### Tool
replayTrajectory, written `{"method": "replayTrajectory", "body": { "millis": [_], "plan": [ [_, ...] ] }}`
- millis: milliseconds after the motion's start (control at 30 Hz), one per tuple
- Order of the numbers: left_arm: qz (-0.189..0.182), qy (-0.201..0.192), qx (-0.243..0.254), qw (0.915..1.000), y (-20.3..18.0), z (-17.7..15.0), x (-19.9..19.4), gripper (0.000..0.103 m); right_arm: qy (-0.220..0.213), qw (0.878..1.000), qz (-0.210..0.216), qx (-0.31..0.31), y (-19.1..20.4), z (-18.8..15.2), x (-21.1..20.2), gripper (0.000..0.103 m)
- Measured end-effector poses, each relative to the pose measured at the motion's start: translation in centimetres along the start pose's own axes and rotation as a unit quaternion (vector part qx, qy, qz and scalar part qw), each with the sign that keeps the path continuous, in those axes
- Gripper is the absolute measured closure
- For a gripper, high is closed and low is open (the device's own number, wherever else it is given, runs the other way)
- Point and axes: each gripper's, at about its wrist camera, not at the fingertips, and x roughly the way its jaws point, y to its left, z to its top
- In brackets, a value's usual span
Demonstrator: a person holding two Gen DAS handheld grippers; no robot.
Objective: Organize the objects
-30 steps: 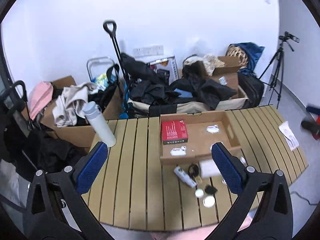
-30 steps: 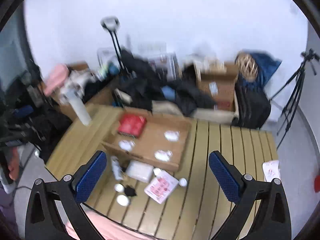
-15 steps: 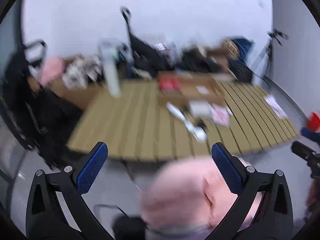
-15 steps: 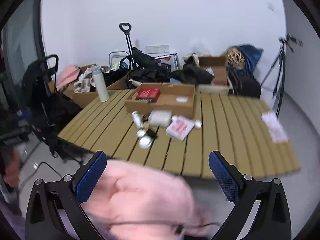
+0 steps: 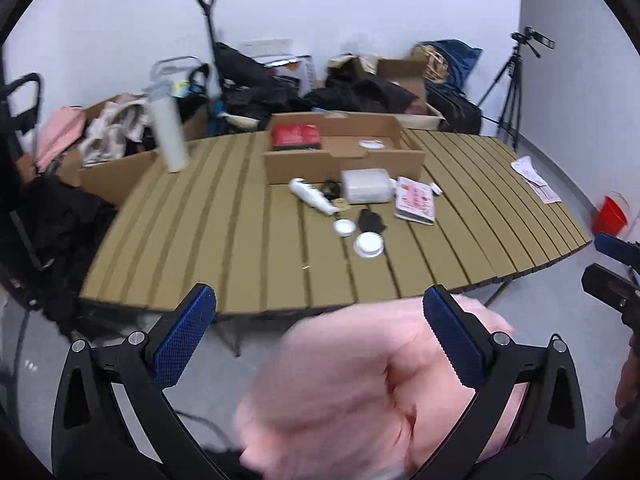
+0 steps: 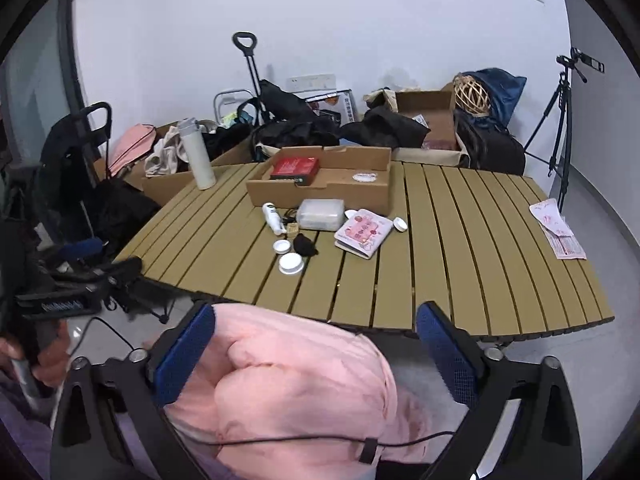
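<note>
Both grippers hang below and in front of the slatted table [image 5: 248,248], apart from everything on it. My left gripper [image 5: 316,320] is open, and blurred pink padded clothing [image 5: 360,392] fills the view under it. The jaws of my right gripper [image 6: 316,328] are closing, with the person's pink clothing [image 6: 288,376] bulging up between them; no pad visibly presses it. On the table stand a cardboard box [image 6: 320,192] holding a red box [image 6: 296,166], a white bottle [image 6: 272,218], a clear container [image 6: 320,214], a pink booklet [image 6: 362,232] and white lids [image 6: 291,263].
A white thermos [image 6: 197,156] stands at the table's far left and papers [image 6: 558,236] lie at its right edge. Bags, clothes and cartons crowd the wall behind. A tripod [image 6: 560,120] stands at the right, a red bucket [image 5: 610,214] on the floor, a black trolley [image 6: 76,152] at the left.
Both grippers have dropped and pulled back from above the table to below its near edge. Pink clothing has come into view under them. The right jaws stand slightly narrower.
</note>
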Motion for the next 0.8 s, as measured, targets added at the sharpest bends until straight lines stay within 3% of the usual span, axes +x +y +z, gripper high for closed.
{"method": "replayTrajectory", "body": {
  "millis": [67,167,233,367,400,433,467,700,800],
  "plan": [
    [-0.023,0.004,0.011,0.9997,-0.9,1.0,3.5,0.001,0.013,1.000,0.002,0.005,-0.6,0.5,1.9,0.015],
    [-0.034,0.028,0.035,0.9984,-2.7,2.7,9.8,0.010,0.030,0.999,-0.007,0.018,-1.8,1.1,4.8,0.025],
    [-0.038,0.046,0.040,0.9974,-3.6,3.4,13.3,0.022,0.041,0.998,-0.006,0.039,-3.2,1.8,6.9,0.026],
    [-0.045,0.090,0.045,0.9939,-5.2,3.5,19.7,0.034,0.055,0.997,-0.011,0.056,-5.4,3.0,10.3,0.026],
    [-0.044,0.109,0.051,0.9918,-5.4,3.1,21.0,0.043,0.059,0.997,-0.011,0.056,-5.6,3.2,11.1,0.026],
    [-0.044,0.131,0.054,0.9889,-5.6,2.6,22.2,0.070,0.063,0.997,-0.011,0.054,-5.9,3.4,11.9,0.026],
    [-0.056,0.150,0.045,0.9860,-5.4,2.0,23.0,0.070,0.068,0.996,-0.010,0.048,-5.9,3.6,12.8,0.026],
    [-0.085,0.117,-0.008,0.9894,-1.4,1.7,19.4,0.071,0.088,0.996,0.032,-0.008,-4.1,4.8,20.1,0.026],
    [-0.062,0.097,-0.031,0.9929,2.0,1.6,16.4,0.071,0.101,0.992,0.064,-0.048,-1.5,5.3,24.1,0.026]
  ]
}}
